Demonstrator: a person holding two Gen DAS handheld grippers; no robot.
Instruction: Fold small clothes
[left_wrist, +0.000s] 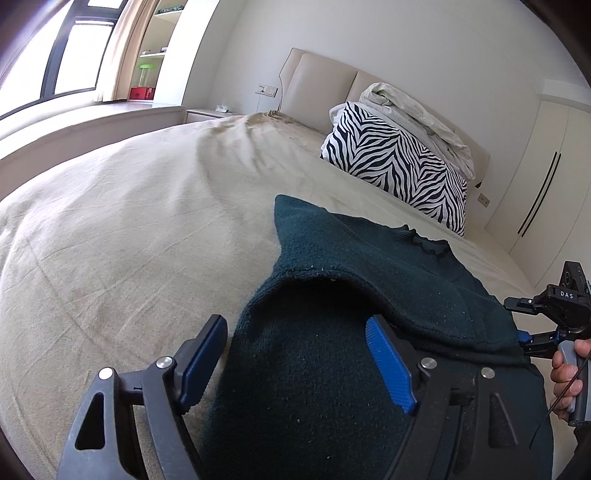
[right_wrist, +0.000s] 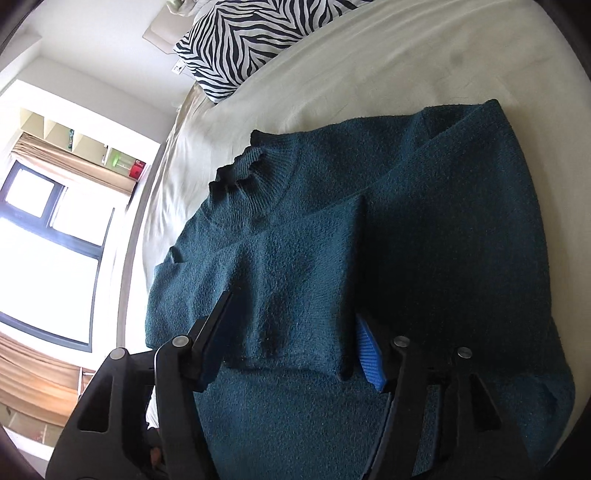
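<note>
A dark teal knit sweater (left_wrist: 369, 266) lies on the beige bed sheet (left_wrist: 129, 240), its ribbed collar (right_wrist: 255, 166) toward the headboard and its sleeves folded over the body. My left gripper (left_wrist: 299, 354) is open over the sweater's left side, its jaws wide apart above the fabric. My right gripper (right_wrist: 291, 339) is open too, its jaws either side of a folded sleeve end (right_wrist: 295, 288). The right gripper also shows at the right edge of the left wrist view (left_wrist: 554, 314), held by a hand.
A zebra-print pillow (left_wrist: 395, 162) and a folded pale duvet (left_wrist: 417, 118) lie at the headboard (left_wrist: 321, 85). A window and shelves (left_wrist: 147, 55) stand on the far side. White wardrobe doors (left_wrist: 546, 184) are to the right.
</note>
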